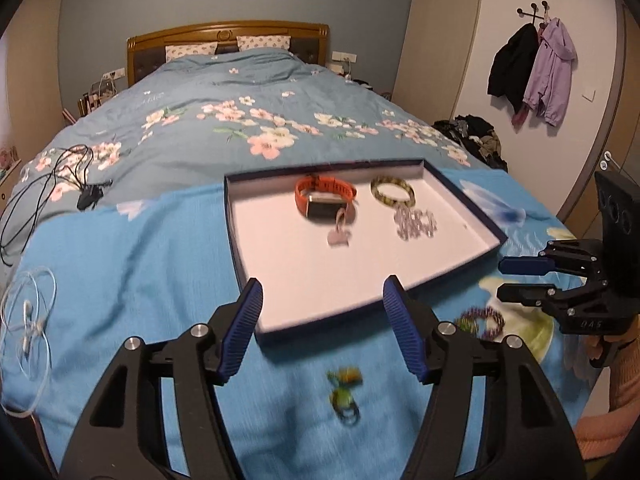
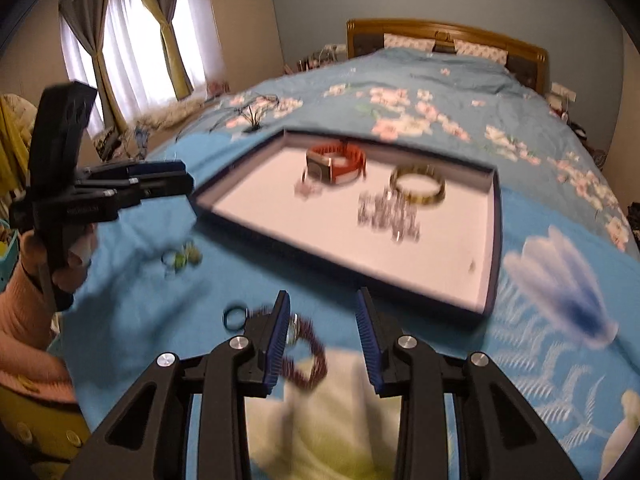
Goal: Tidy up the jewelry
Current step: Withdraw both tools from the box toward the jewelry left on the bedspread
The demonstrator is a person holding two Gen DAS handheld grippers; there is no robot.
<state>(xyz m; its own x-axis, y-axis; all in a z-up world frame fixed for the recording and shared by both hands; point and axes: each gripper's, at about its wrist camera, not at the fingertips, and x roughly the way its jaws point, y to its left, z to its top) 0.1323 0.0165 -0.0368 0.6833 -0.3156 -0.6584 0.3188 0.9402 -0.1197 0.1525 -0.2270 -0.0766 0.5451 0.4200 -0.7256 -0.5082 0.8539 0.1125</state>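
Note:
A shallow white tray with a dark blue rim (image 1: 460, 196) (image 2: 494, 248) lies on the bed. In it are an orange watch (image 1: 324, 200) (image 2: 336, 164), a yellow-green bangle (image 1: 392, 192) (image 2: 418, 186) and a clear bead bracelet (image 1: 416, 222) (image 2: 388, 212). My left gripper (image 1: 322, 320) is open above a green-and-yellow charm (image 1: 344, 394) (image 2: 182, 258) on the blanket. My right gripper (image 2: 322, 336) (image 1: 504, 278) is open over a dark purple bead bracelet (image 2: 308, 360) (image 1: 482, 320). A small dark ring (image 2: 234, 316) lies left of it.
The bed has a blue floral quilt (image 1: 240, 92). Black cables (image 1: 60, 176) and a white cable (image 1: 28, 320) lie at the left. Clothes hang on the wall (image 1: 536, 68). A window with curtains (image 2: 136, 48) is at the left.

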